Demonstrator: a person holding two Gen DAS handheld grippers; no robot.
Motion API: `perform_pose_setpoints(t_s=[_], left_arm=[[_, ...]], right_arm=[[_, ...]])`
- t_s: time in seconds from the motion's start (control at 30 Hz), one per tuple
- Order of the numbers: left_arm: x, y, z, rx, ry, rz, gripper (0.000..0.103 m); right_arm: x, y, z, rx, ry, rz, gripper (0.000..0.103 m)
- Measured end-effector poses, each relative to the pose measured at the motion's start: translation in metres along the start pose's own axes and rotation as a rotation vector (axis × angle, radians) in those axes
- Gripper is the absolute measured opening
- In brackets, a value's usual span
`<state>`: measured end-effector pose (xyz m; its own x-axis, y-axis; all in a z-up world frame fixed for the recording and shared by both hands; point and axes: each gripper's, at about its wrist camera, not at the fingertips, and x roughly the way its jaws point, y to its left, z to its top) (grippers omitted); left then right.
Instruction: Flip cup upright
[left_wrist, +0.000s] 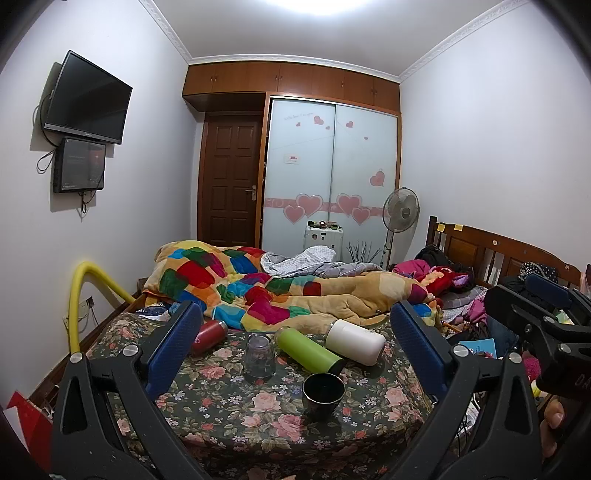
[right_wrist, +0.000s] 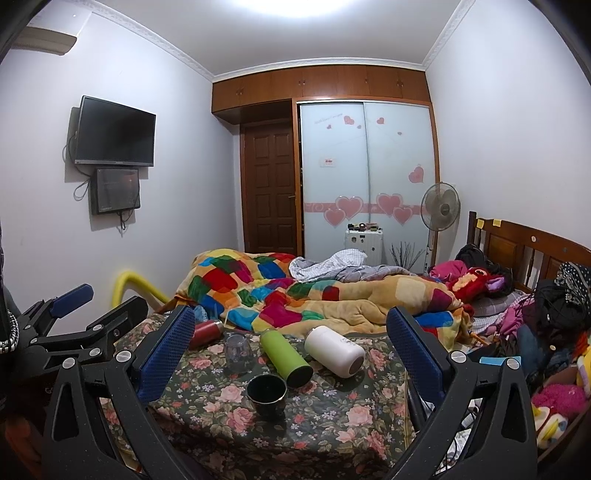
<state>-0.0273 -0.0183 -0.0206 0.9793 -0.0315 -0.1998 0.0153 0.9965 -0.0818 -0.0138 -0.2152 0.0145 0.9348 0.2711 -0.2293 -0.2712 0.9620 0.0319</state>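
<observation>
A clear glass cup (left_wrist: 259, 356) stands upside down on the floral cloth (left_wrist: 229, 406); it also shows in the right wrist view (right_wrist: 238, 353). A dark cup (left_wrist: 323, 392) stands upright with its mouth up, nearer to me, and shows in the right wrist view (right_wrist: 266, 394). A green bottle (left_wrist: 309, 350), a white bottle (left_wrist: 355, 342) and a red bottle (left_wrist: 208, 336) lie on their sides behind. My left gripper (left_wrist: 295, 343) is open and empty, short of the cups. My right gripper (right_wrist: 291, 347) is open and empty, also short of them.
A colourful quilt (left_wrist: 258, 291) is piled behind the bottles. Clothes and toys (right_wrist: 517, 306) lie along the wooden headboard at the right. A yellow padded rail (left_wrist: 79, 295) stands at the left. The right gripper's body (left_wrist: 546, 321) shows at the right edge of the left wrist view.
</observation>
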Motion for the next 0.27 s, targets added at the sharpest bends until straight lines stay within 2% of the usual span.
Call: perform_pose_setpoints(t_s=[0.27], left_arm=[[0.0006, 0.0020, 0.0004, -0.010, 0.002, 0.001, 0.103]], right_arm=[[0.0004, -0.0014, -0.0008, -0.003, 0.013, -0.003, 0.103]])
